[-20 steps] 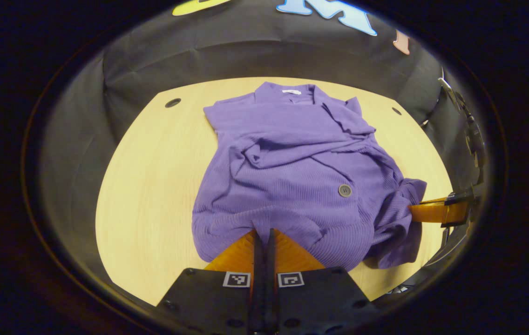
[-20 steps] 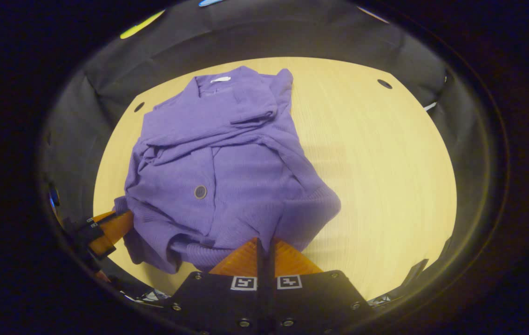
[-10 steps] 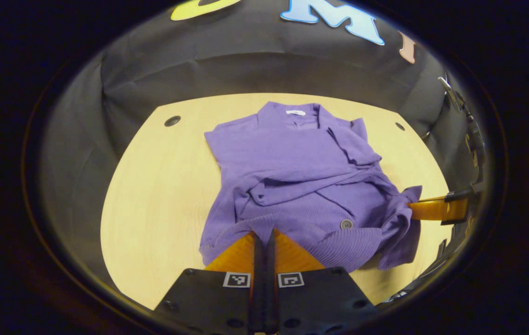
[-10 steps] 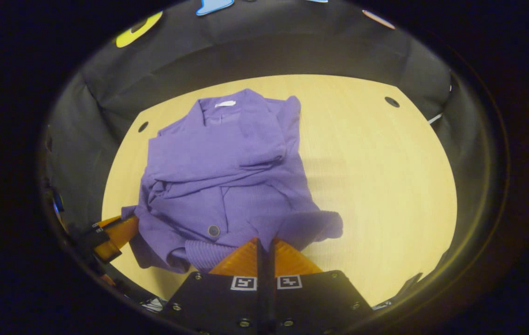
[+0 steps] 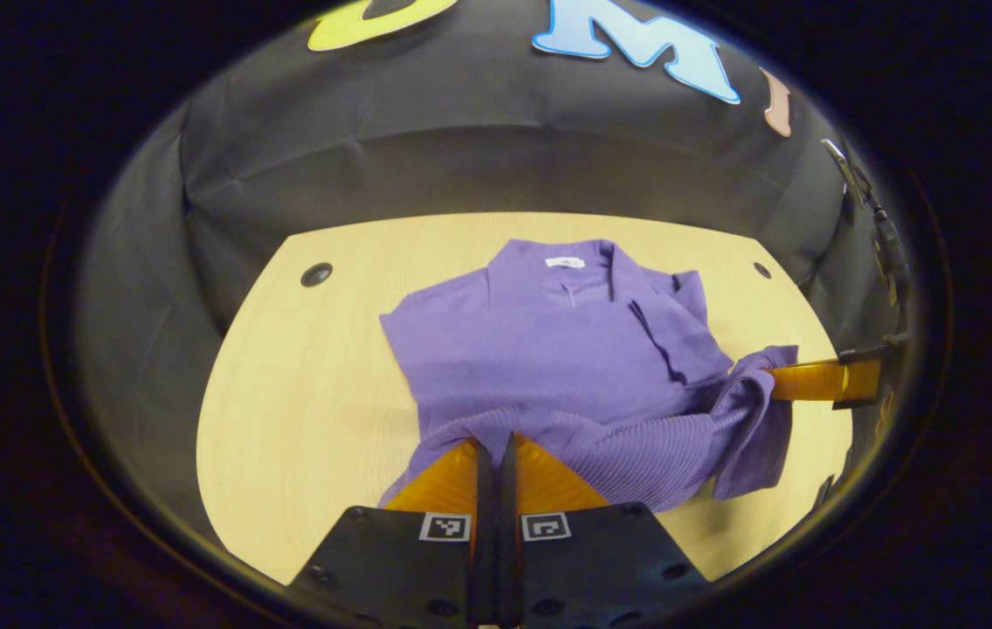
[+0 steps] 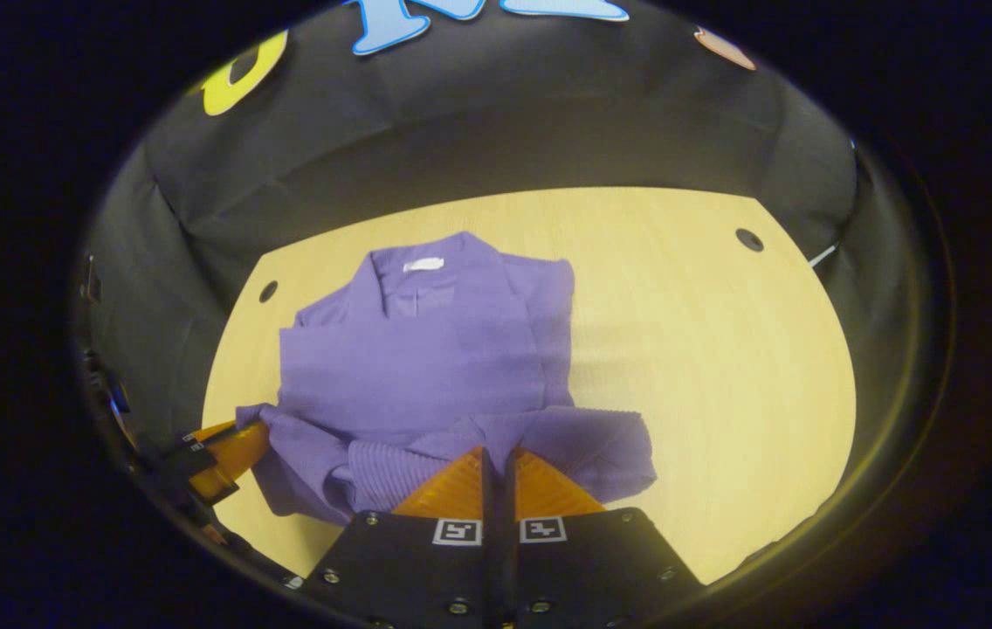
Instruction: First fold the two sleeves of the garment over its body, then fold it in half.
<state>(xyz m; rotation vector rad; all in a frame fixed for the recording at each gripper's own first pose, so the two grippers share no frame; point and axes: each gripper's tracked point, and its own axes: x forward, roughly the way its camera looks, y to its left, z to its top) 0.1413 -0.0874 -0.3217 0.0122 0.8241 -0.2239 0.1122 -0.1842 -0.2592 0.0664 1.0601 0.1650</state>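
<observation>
At six o'clock my left gripper (image 5: 493, 445) is clenched on the hem (image 5: 601, 437) of the purple garment (image 5: 548, 349); my right gripper (image 6: 496, 459) pinches the same hem. I judge the half-fold underway. Next I should carry the hem toward the collar (image 5: 561, 262) at twelve o'clock on the table (image 5: 304, 384).

The garment (image 5: 548, 349) lies on the table (image 5: 304, 402), its collar end toward the booth wall (image 5: 426, 140) behind the table and its hem end on the near side, lifted off the table. The left gripper (image 5: 492, 447) meets the hem at one near corner; the right gripper (image 6: 496, 456) meets it at the other. Seen from the left gripper, the right gripper (image 5: 780, 380) sits at the garment's right edge. A hole (image 5: 316, 274) in the table lies left of the garment, toward the wall.
</observation>
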